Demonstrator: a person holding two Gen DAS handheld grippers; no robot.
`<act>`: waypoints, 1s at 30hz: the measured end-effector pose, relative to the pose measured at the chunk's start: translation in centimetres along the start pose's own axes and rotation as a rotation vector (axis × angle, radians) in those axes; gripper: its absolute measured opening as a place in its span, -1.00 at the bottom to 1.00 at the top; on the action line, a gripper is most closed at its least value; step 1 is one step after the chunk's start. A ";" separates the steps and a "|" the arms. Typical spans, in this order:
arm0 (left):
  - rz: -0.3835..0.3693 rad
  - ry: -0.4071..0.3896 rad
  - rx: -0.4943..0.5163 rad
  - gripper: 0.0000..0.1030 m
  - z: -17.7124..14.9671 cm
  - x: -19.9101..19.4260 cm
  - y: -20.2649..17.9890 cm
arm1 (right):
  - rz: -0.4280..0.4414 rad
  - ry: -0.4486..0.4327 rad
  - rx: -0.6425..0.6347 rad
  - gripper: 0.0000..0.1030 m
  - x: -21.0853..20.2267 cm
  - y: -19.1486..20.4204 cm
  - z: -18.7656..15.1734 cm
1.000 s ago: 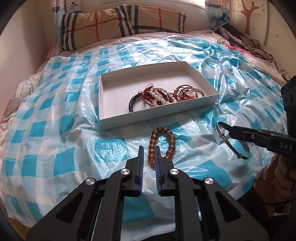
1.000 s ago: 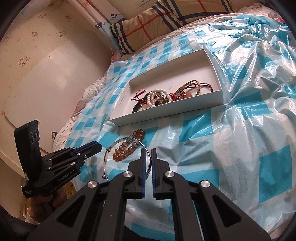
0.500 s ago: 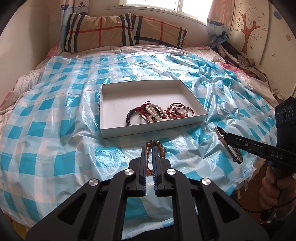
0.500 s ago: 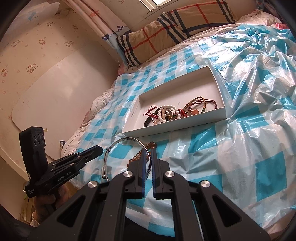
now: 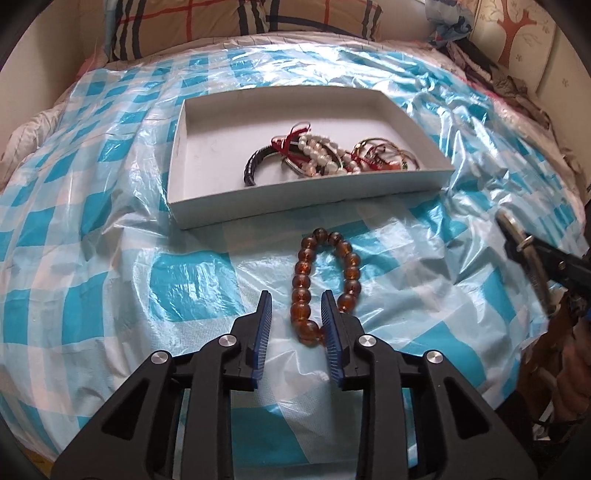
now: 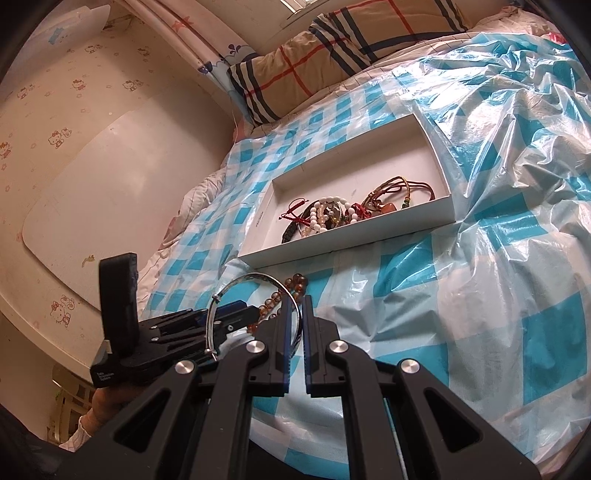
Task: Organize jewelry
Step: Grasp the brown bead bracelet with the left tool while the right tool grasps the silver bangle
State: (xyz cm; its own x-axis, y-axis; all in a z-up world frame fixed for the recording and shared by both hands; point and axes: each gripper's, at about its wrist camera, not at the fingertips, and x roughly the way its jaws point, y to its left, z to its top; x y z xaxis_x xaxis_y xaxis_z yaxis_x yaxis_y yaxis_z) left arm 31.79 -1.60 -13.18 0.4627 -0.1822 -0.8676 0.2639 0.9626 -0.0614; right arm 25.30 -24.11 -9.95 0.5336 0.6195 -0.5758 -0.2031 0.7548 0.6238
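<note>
An amber bead bracelet lies on the blue-checked plastic sheet, just in front of a white box. My left gripper points down over the bracelet's near end. Its jaws are opening, with the left strand of beads between them; the left pad stands apart from the beads. My right gripper is shut on a thin silver bangle, held in the air to the right. The bangle also shows at the right edge of the left wrist view. Inside the box lie a pearl bracelet, a dark bangle and red cord bracelets.
The plastic sheet is crinkled and covers a bed. Plaid pillows lie along the far side, and clothes are heaped at the far right. A wall with a white panel stands to the left.
My left gripper has come down close to the amber bracelet and its jaws have spread around the near end. The right gripper still holds the silver bangle in about the same place.
</note>
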 end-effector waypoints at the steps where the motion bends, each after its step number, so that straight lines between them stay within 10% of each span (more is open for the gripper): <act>1: -0.006 0.000 -0.002 -0.66 0.1 0.0 0.1 | 0.002 0.000 -0.001 -0.88 0.0 0.0 0.0; 19: -0.160 -0.252 -0.050 -0.80 0.8 -10.5 -0.4 | 0.046 -0.068 -0.006 -0.88 -2.9 2.2 0.4; 30: -0.114 -0.299 -0.004 -0.80 0.8 -12.9 -2.1 | 0.064 -0.111 -0.006 -0.88 -4.0 3.4 0.8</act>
State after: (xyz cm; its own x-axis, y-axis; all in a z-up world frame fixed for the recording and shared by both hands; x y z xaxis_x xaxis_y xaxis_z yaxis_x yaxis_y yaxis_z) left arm 25.96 -1.44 -1.48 0.6591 -0.3389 -0.6714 0.3253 0.9334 -0.1518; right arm 23.18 -24.17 -5.11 0.6069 0.6387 -0.4730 -0.2443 0.7162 0.6537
